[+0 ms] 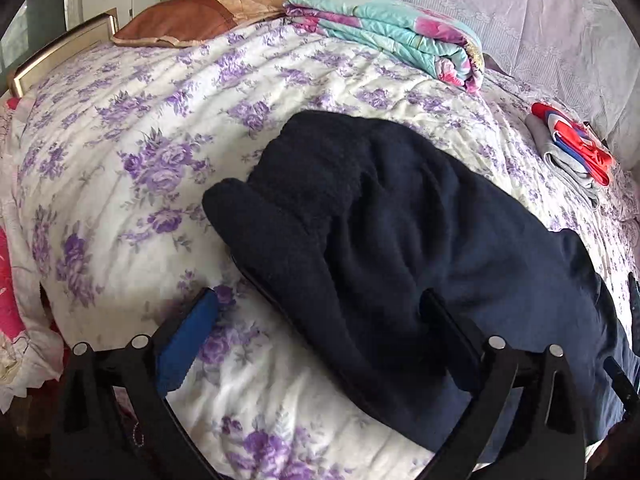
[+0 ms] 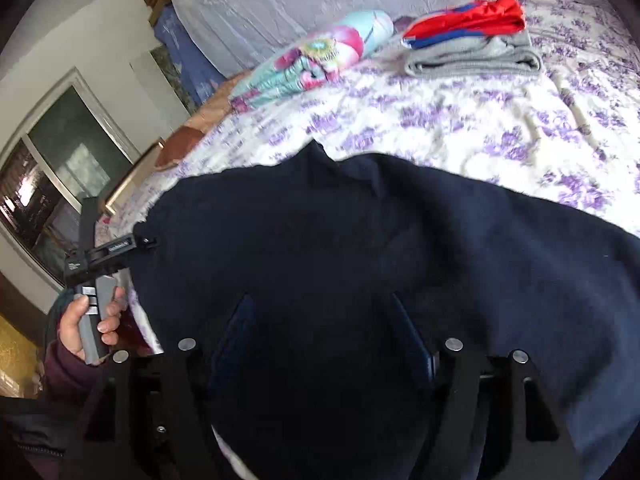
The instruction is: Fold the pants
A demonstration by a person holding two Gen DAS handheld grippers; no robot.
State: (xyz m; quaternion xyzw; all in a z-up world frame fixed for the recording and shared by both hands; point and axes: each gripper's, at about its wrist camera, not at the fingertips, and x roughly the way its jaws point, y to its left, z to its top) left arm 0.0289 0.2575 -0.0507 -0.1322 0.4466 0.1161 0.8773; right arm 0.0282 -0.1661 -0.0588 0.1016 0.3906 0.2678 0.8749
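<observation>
1 pair of navy pants (image 1: 380,240) lies on the bed (image 1: 140,128), under 2 grippers. The left gripper (image 1: 320,304) and right gripper (image 2: 320,304) both spread wide, holding nothing. 1 folded quilt (image 1: 384,32) and 1 clothes stack (image 2: 472,48) sit near the bed's far edge.

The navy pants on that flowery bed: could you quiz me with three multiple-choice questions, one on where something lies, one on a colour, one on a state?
1. Where is the grey folded garment?
A. under the red and blue one
B. on the floor
C. on the navy pants

2. What colour are the bedspread flowers?
A. yellow
B. purple
C. orange

3. How is the left hand-held gripper?
A. open
B. shut on a pillow
C. out of view

Answers: A, red and blue lies on grey; B, purple blooms on cream; A, its fingers stand wide apart.
</observation>
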